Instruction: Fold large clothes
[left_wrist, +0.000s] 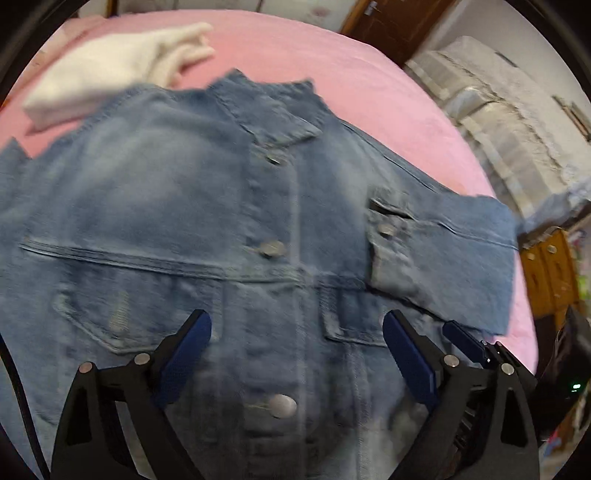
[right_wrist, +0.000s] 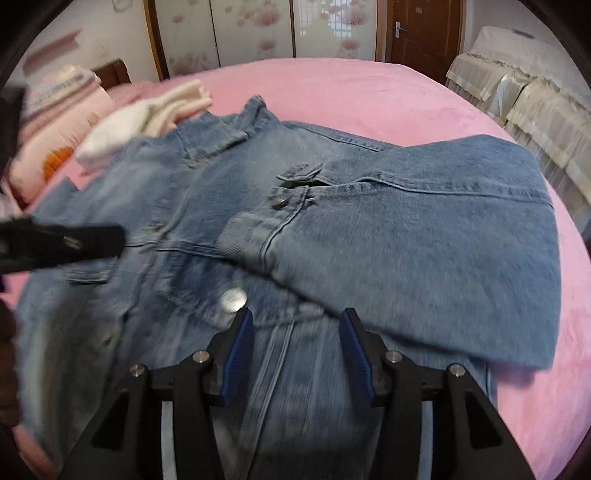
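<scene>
A blue denim jacket (left_wrist: 166, 206) lies front up and buttoned on the pink bed (left_wrist: 369, 74), collar at the far side. In the right wrist view one sleeve (right_wrist: 424, 240) is folded across its chest, cuff toward the button line. My left gripper (left_wrist: 295, 325) hangs wide open over the lower front, a metal button (left_wrist: 281, 405) showing between its fingers, and nothing is gripped. My right gripper (right_wrist: 297, 317) stands partly open just above the jacket's lower front beside the folded sleeve, holding nothing. The left gripper's black body (right_wrist: 62, 240) juts in from the left.
A folded white garment (right_wrist: 147, 118) lies beyond the collar, with a pink pillow (right_wrist: 55, 122) to its left. Bare pink sheet (right_wrist: 369, 88) spreads behind and right of the jacket. A covered sofa (right_wrist: 535, 110), a wooden door (right_wrist: 417, 33) and a wooden cabinet (left_wrist: 550, 273) stand past the bed.
</scene>
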